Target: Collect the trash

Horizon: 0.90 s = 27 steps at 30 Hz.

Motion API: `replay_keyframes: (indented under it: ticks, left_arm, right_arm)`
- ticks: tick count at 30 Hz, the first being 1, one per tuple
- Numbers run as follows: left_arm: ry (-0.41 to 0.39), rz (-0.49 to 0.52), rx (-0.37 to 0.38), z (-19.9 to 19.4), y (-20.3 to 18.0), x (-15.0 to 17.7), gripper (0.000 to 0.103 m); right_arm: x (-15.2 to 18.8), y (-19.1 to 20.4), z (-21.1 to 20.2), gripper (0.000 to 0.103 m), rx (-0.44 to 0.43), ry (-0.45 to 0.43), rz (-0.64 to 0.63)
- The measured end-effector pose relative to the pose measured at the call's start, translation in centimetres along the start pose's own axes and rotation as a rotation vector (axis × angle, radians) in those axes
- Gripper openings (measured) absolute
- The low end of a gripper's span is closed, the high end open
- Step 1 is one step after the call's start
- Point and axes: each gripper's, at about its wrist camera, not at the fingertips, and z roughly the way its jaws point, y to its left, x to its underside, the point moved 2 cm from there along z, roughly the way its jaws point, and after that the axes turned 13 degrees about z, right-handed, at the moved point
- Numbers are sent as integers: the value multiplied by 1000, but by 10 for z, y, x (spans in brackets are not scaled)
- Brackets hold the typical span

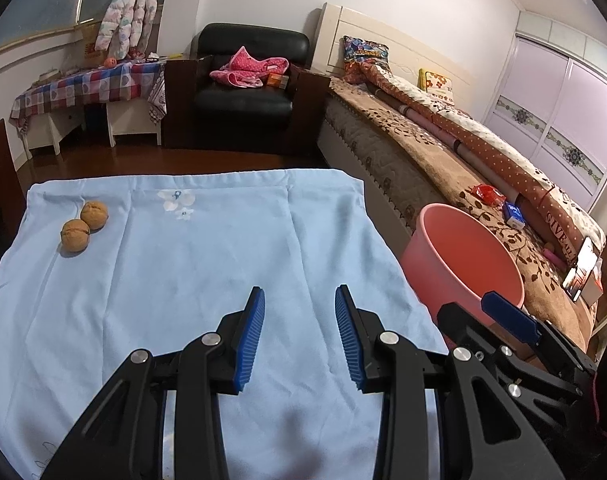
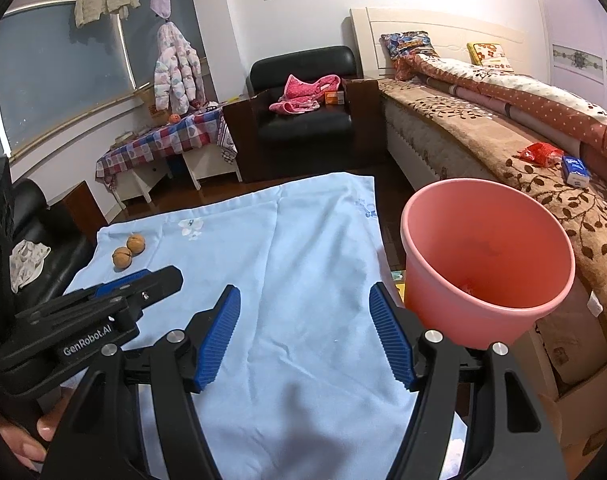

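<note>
At the lower left of the right wrist view, "GenRobot.AI" stands in white on the black left gripper (image 2: pixel 137 280). At the right of the left wrist view, the bed's quilt (image 1: pixel 559 228) bears letters reading "SIVE ALL", partly cut off.

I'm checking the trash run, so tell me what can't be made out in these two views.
- Pink bucket contents: right wrist view shows only blurred scraps at the bottom; in the left wrist view its wall hides the inside.
- Two walnuts: too small to tell whether whole or empty shells.
- What lies under the blue cloth: covered.
</note>
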Motion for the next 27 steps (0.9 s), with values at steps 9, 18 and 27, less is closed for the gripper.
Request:
replay_keyframes:
  ticks: [9, 18, 27]
  left_arm:
    - [19, 6, 20, 6, -4, 6, 36]
    - [21, 11, 31, 7, -6, 7, 36]
    - [23, 7, 25, 8, -5, 8, 36]
  right_arm:
    - [1, -8, 1, 67, 25, -9, 21]
    - [1, -5, 2, 67, 30, -9, 15]
    - [2, -3, 0, 67, 25, -9, 9]
